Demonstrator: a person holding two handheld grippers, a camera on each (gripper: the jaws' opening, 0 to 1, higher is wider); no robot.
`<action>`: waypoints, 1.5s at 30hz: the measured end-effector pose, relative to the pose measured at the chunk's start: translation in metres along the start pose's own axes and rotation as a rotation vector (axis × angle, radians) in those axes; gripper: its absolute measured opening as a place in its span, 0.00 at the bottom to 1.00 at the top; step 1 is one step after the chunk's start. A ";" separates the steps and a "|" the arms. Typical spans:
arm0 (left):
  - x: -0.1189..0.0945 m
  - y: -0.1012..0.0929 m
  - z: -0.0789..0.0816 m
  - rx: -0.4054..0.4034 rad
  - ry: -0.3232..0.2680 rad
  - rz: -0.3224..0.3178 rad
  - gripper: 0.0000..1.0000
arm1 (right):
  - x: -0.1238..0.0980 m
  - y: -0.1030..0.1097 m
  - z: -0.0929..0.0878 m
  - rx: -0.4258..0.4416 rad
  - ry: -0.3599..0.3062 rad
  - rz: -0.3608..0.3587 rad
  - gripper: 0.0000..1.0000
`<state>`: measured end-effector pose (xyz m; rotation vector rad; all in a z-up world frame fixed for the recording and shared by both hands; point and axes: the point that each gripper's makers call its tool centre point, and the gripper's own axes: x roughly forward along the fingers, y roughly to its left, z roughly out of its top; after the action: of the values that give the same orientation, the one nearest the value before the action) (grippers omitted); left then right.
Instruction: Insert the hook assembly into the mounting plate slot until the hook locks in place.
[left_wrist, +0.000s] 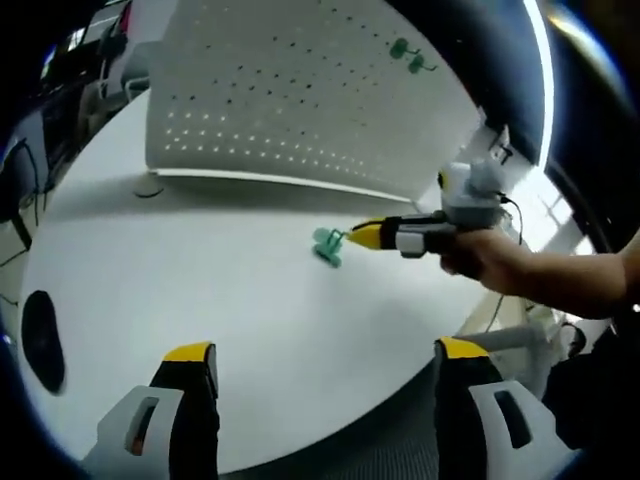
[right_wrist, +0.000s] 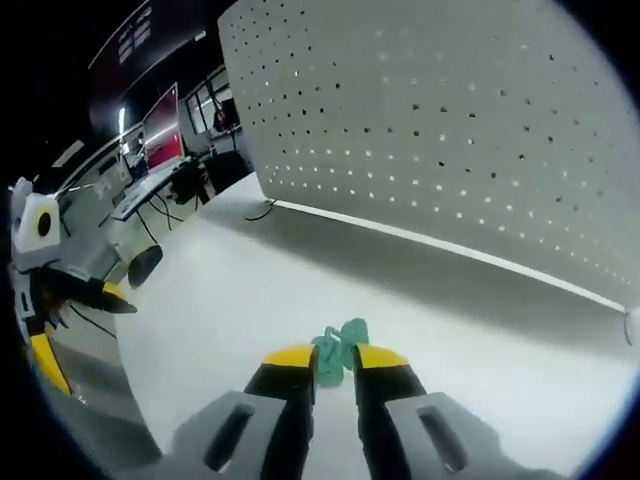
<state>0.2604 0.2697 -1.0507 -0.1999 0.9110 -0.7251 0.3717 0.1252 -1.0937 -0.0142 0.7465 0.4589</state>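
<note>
Your right gripper (right_wrist: 334, 366) had its fingers nearly closed around the green hook (right_wrist: 340, 345) on the worktop (left_wrist: 200, 290), near the pegboard (right_wrist: 450, 120); your left gripper (left_wrist: 325, 365) hung wide open, empty.

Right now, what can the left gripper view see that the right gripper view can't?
Left gripper view alone: a second green hook already hanging high on the pegboard, and the person's hand holding the right claw.

Right gripper view alone: desks with monitors in the room behind.

Both: the white table, the pegboard, and the green hook at the right claw's tips.
</note>
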 end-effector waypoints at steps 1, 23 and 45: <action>0.000 0.000 -0.001 0.000 0.003 0.000 0.91 | 0.002 0.000 0.000 0.003 0.004 0.005 0.09; 0.004 -0.005 -0.001 0.013 0.025 -0.009 0.91 | -0.003 0.013 -0.003 -0.015 0.012 0.064 0.01; 0.002 -0.012 0.001 0.018 0.103 -0.106 0.86 | -0.080 0.082 0.018 -0.150 -0.078 0.336 0.00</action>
<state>0.2563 0.2594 -1.0456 -0.1978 0.9968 -0.8480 0.2992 0.1711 -1.0155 -0.0108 0.6383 0.8308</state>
